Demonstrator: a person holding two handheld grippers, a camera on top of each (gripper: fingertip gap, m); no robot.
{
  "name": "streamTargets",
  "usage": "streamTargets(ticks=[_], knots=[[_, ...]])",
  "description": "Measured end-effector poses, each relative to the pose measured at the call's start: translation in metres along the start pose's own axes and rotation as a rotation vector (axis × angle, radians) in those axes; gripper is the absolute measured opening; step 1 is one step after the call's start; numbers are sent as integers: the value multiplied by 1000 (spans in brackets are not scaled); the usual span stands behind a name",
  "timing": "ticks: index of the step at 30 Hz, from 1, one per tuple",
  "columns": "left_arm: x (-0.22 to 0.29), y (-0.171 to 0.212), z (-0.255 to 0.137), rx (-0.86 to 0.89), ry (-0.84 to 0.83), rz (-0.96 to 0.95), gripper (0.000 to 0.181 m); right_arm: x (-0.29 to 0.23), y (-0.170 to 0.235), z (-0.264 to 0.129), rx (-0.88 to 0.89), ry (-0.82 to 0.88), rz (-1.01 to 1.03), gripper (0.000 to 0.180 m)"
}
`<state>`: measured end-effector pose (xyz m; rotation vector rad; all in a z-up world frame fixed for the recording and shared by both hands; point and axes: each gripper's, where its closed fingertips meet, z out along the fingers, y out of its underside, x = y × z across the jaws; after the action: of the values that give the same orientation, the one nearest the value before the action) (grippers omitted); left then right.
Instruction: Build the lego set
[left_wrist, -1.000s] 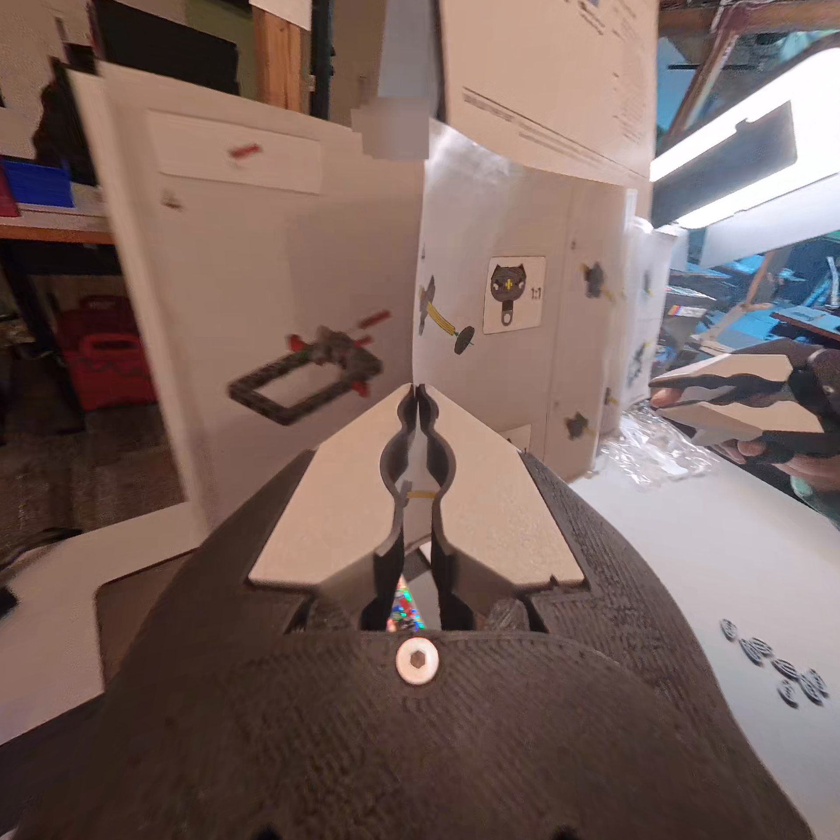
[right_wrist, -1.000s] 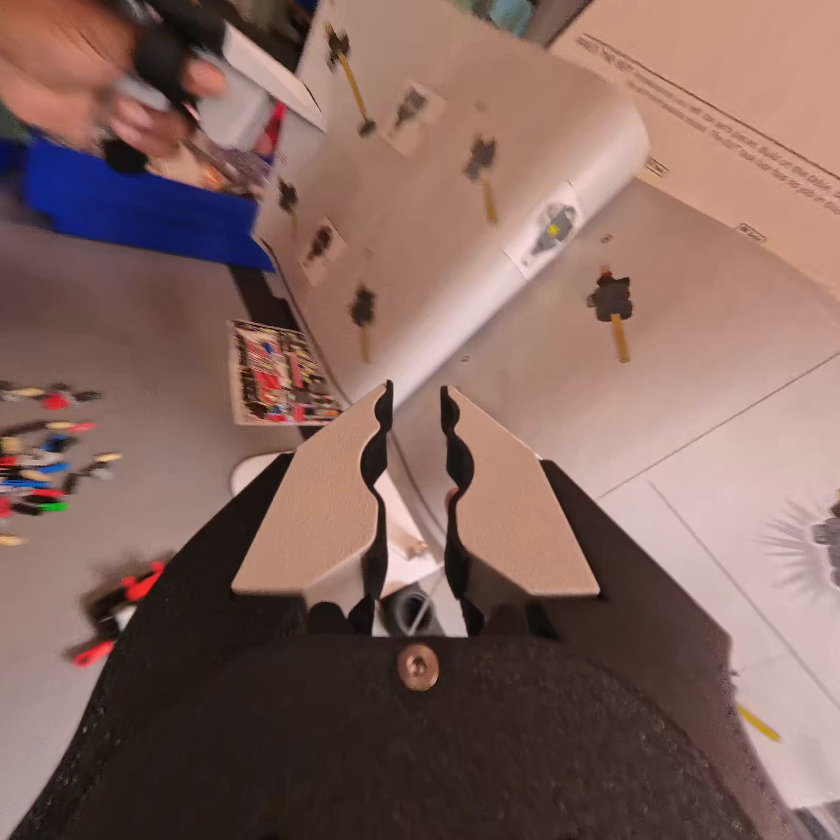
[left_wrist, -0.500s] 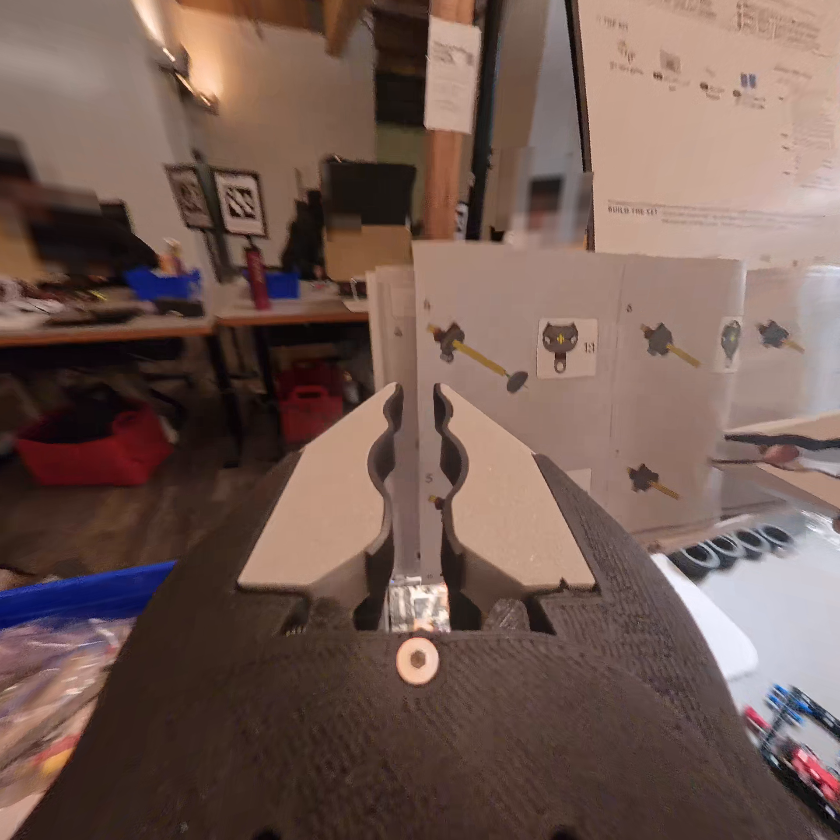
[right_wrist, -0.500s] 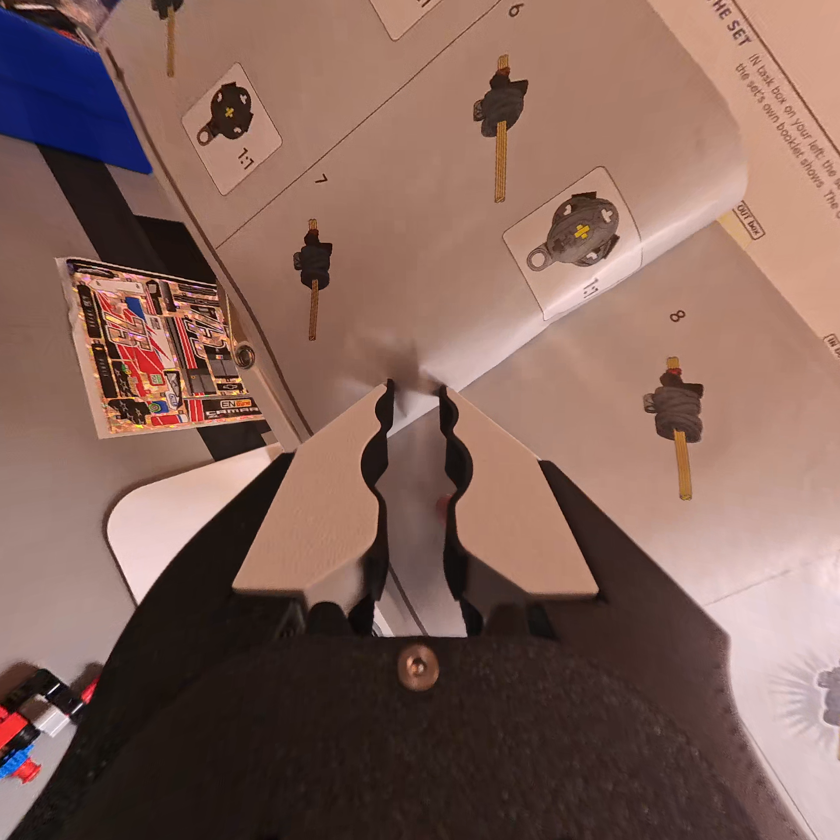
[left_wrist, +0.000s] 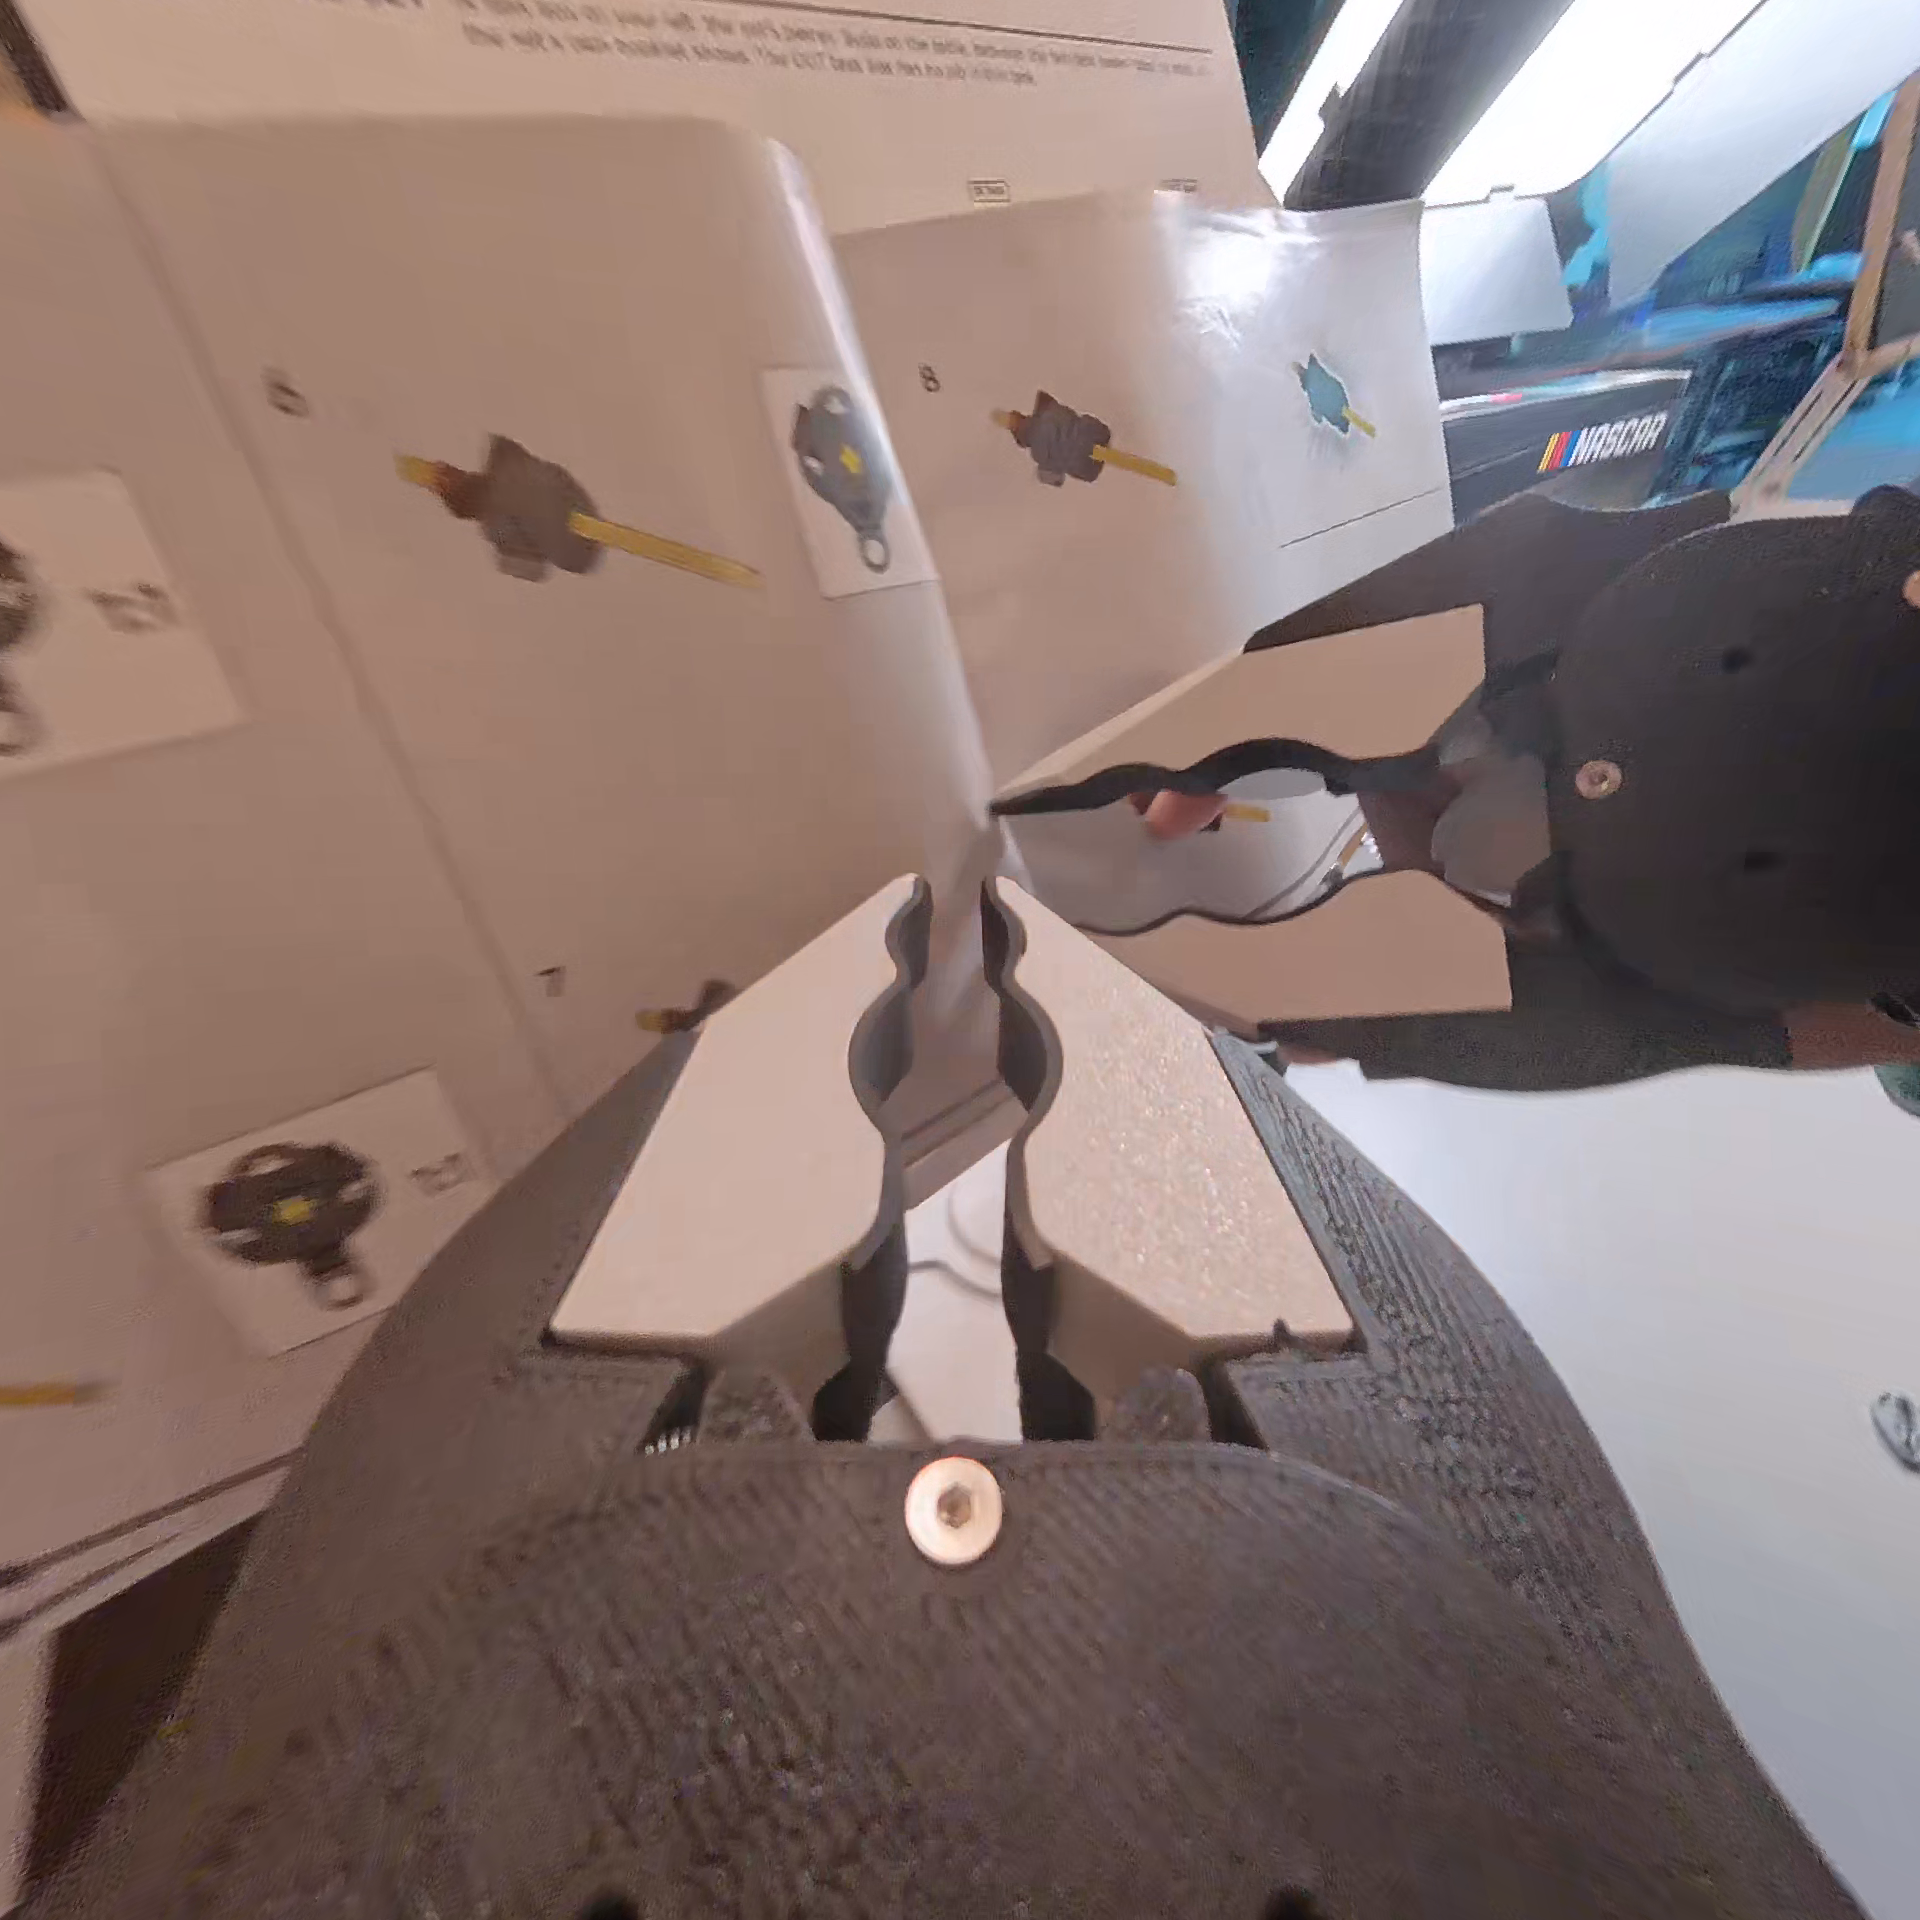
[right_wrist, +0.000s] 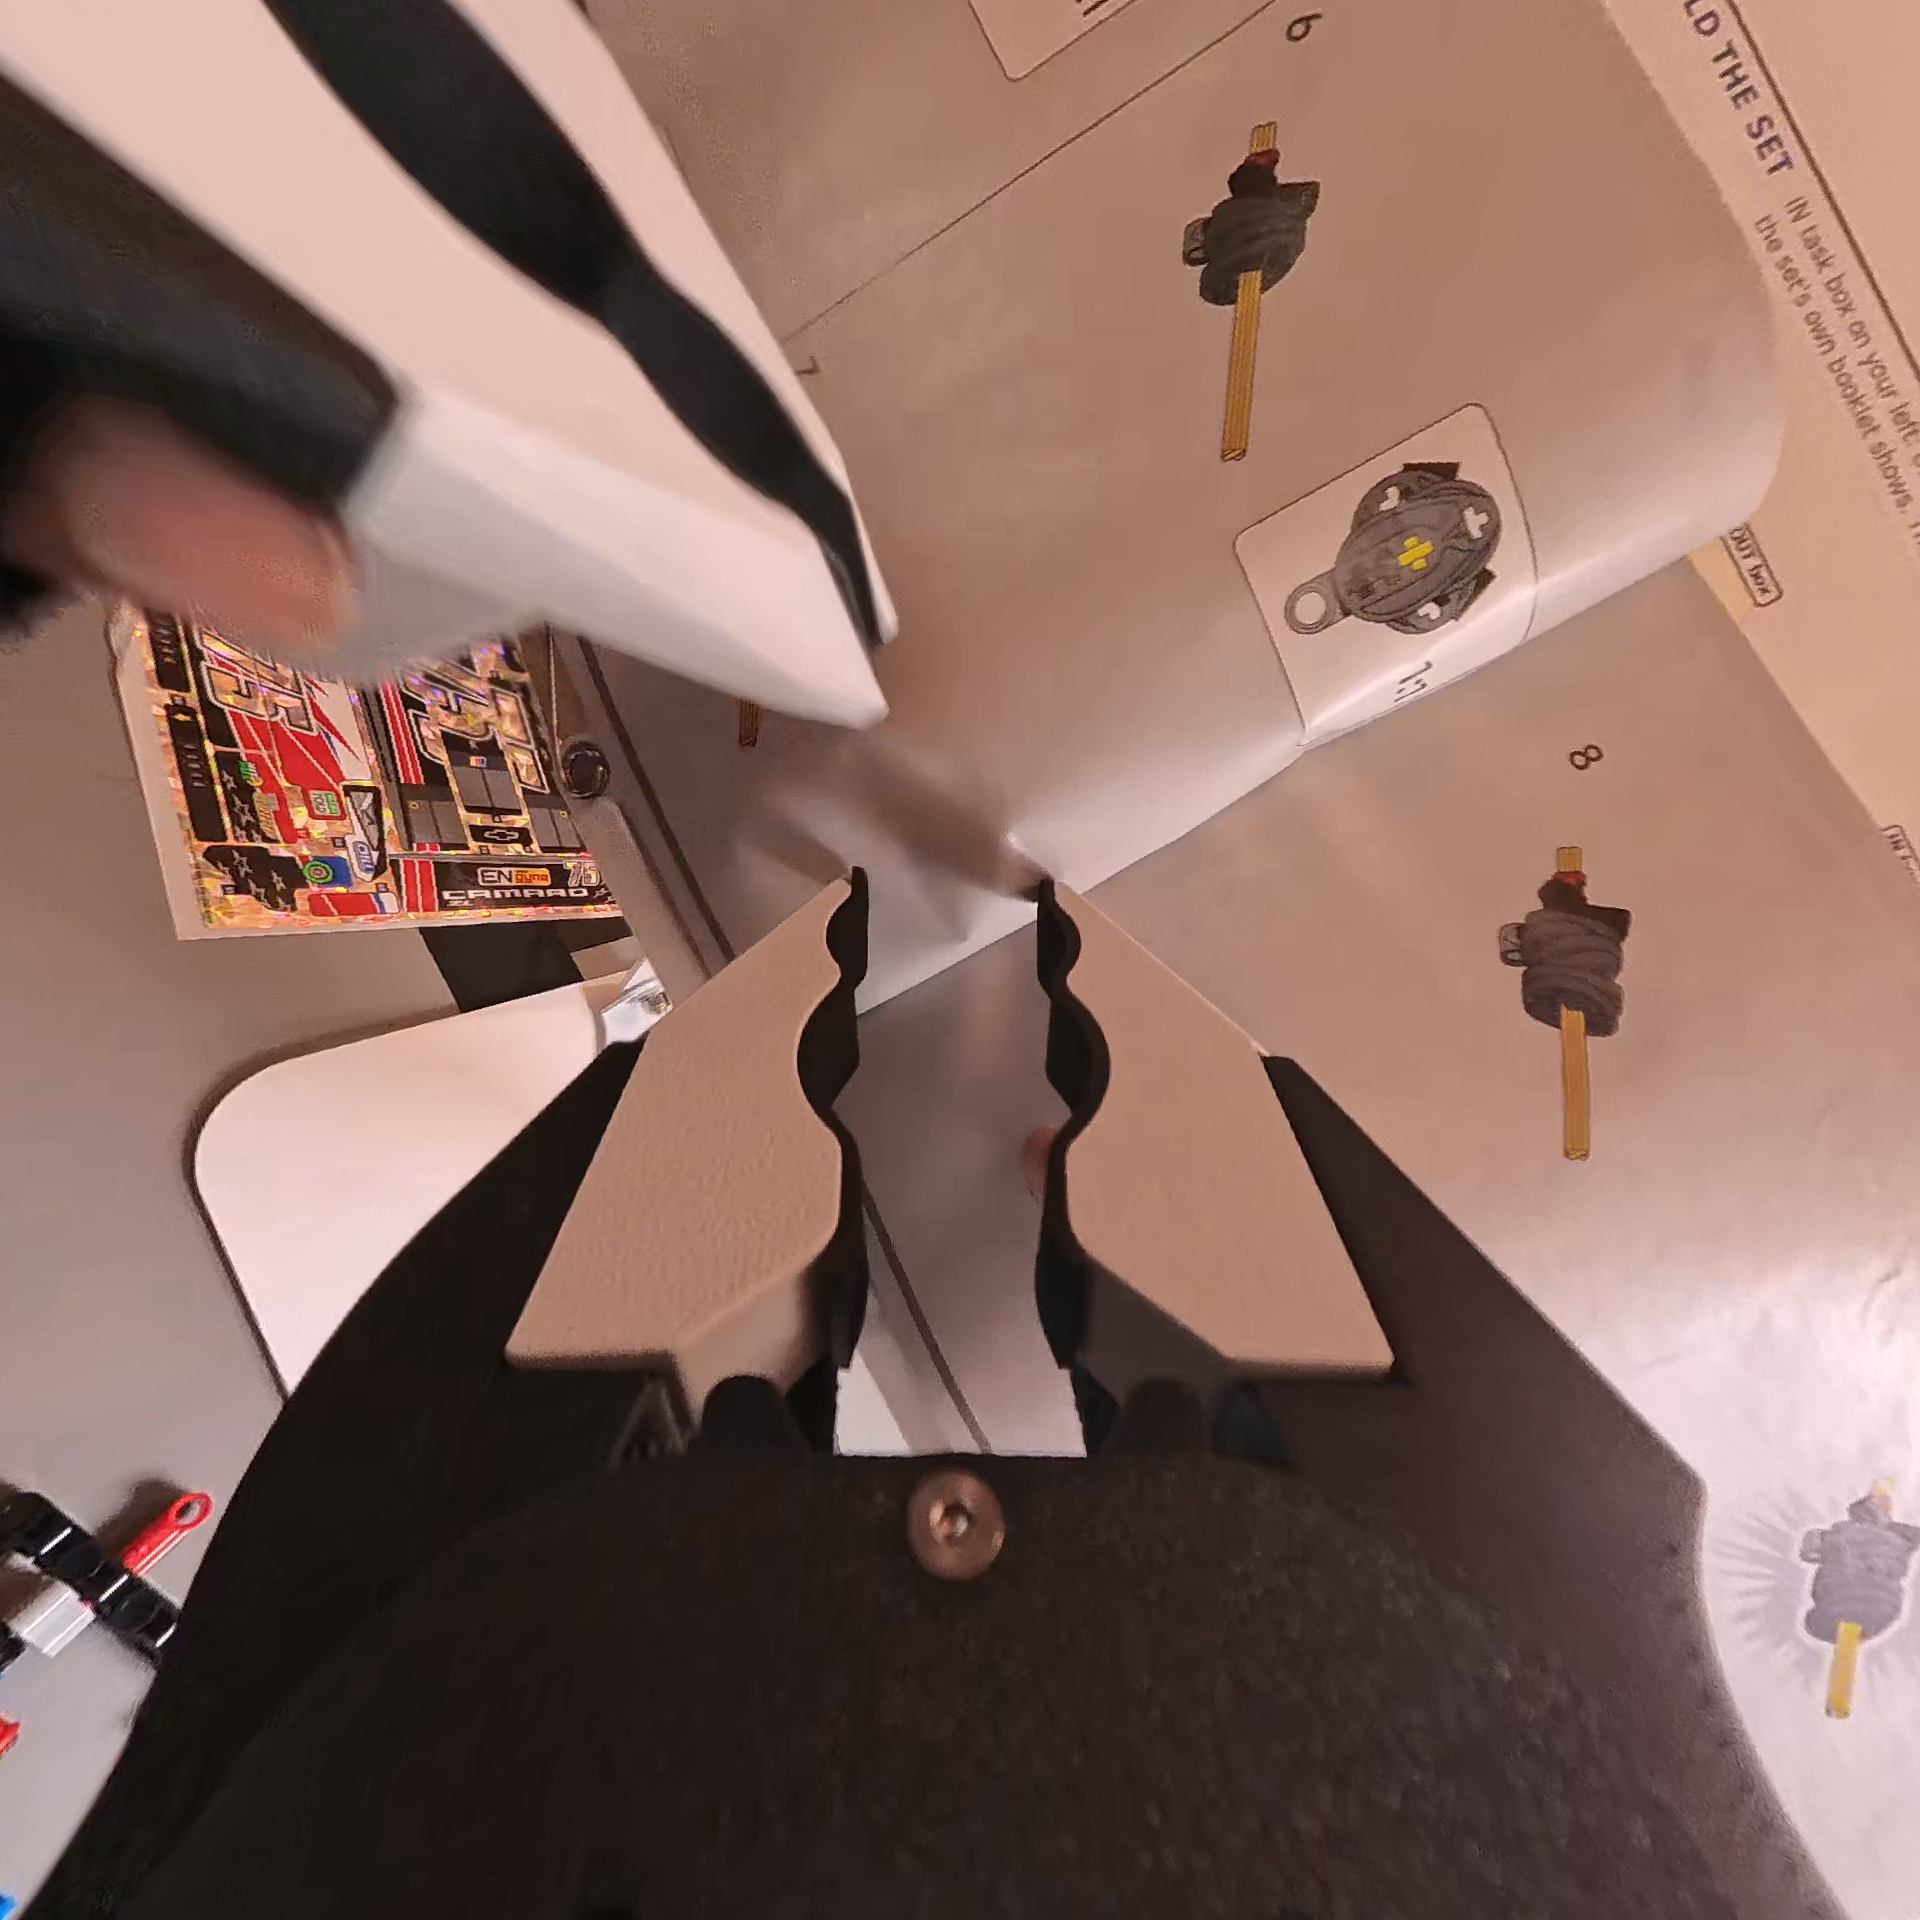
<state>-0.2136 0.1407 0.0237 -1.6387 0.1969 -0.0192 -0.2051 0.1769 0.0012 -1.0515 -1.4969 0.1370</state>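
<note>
Your left wrist view sits low, close to the instruction booklet (left_wrist: 582, 644), facing its raised pages almost side-on — the right gripper (left_wrist: 997, 821) enters from that view's right. Your right wrist view looks steeply down on the same booklet (right_wrist: 1091, 416) from close above, with the sticker sheet (right_wrist: 353, 790) left of it. Both share the lifted page's lower edge.

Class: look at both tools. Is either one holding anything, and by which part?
The left tool pinches the instruction booklet's page at its lower corner edge. The right tool is open and holds nothing, though that page's edge lies between its fingers.
</note>
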Motion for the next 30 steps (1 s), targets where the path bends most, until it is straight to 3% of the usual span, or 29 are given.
streamTargets(ticks=[6,19,25,28,30], knots=[[7,23,35,-53,-94,61,0,-8,14,-14,11,-63,62,29],[-5,37,30,-76,-121,85,0,-32,111,-67,14,-69,319,27],[-12,43,24,-78,-149,-6,0,-3,53,-64,147,-8,303,19],[-14,45,21,-61,-148,-71,0,8,12,-42,167,24,183,18],[-14,44,16,-42,-144,-99,0,16,-1,-19,91,71,43,20]])
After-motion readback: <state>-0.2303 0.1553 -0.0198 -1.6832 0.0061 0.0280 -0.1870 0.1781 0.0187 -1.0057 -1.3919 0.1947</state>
